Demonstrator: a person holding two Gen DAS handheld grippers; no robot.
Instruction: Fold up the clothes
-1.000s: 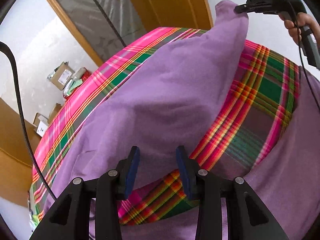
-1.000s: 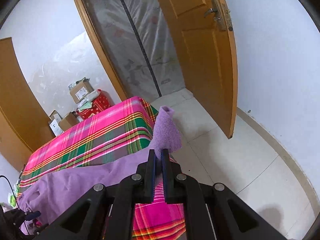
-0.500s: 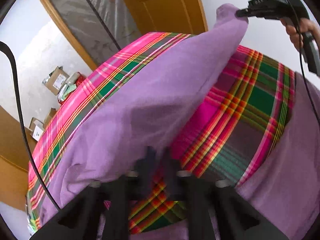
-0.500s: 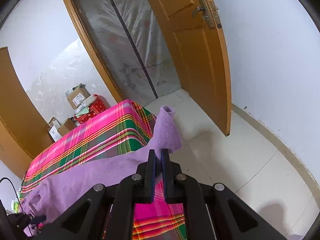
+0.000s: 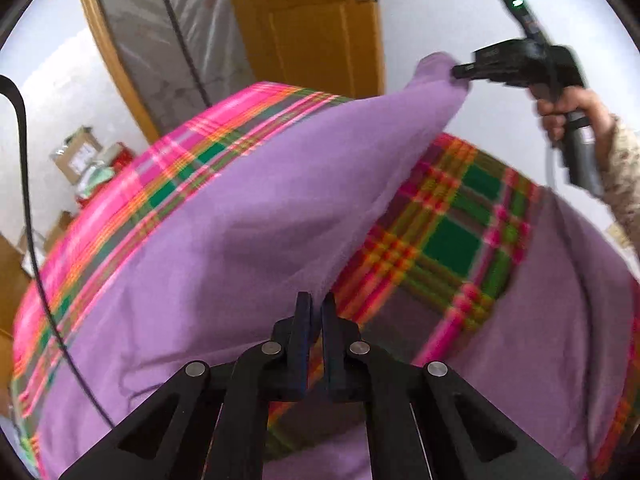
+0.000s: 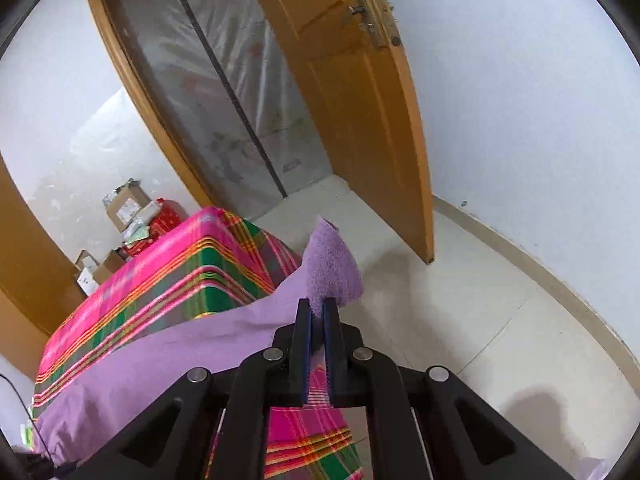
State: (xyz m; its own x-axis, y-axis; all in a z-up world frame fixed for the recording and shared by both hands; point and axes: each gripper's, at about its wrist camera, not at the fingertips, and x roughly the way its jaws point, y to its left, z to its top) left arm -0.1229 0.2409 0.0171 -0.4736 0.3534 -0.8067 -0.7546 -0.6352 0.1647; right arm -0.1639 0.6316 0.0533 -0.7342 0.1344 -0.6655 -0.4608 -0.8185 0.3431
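You had both tools, the left tool [image 5: 316,300] and the right tool [image 6: 316,308], pinched tight on the purple cloth [image 5: 240,208], lifted over the bright checked counter [image 6: 160,280] near the open wooden door [image 6: 360,120].

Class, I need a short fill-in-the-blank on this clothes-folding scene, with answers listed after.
1. The garment being folded is coloured ____.
2. It lies on a ____-patterned cloth.
3. The right claw is ____ on the garment's corner.
4. Behind the bed, the wooden door stands ____.

Answers: purple; plaid; shut; open
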